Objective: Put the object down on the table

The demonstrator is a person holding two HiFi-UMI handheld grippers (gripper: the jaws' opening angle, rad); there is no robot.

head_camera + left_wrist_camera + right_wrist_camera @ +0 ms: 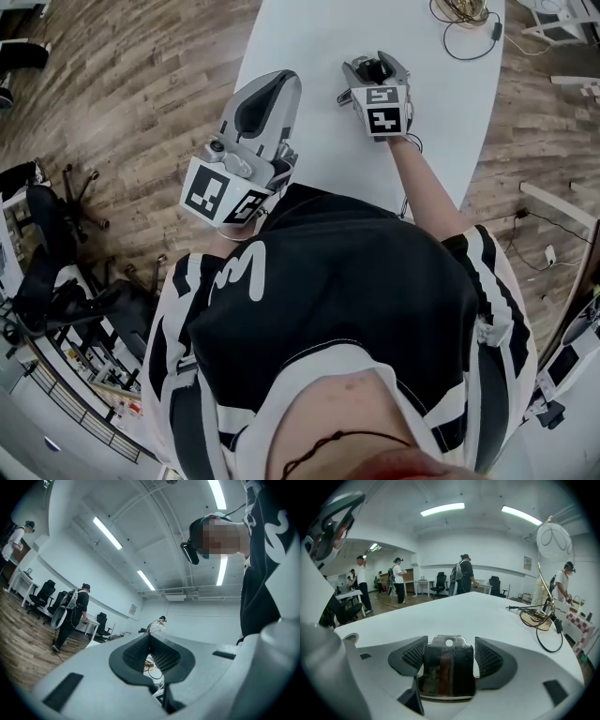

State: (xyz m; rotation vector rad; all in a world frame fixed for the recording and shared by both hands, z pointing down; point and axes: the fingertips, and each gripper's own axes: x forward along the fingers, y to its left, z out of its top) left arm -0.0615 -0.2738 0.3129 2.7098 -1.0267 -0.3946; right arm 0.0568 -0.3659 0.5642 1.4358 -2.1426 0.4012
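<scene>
My right tongs (449,654) grip the metal plate (449,670), hole end at 12 o'clock, bench (454,613) underneath; left tongs (150,654) closed, empty.

Left gripper (267,98) (151,651), my 11 o'clock, tipped up, jaws together; right gripper (375,67) (450,656), 12 o'clock, clamps shiny metal plate (449,667).

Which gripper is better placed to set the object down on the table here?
Right. The right gripper is shut on the shiny metal piece and sits low over the white table. The left gripper is shut on nothing and tilts upward by the table's edge.
</scene>
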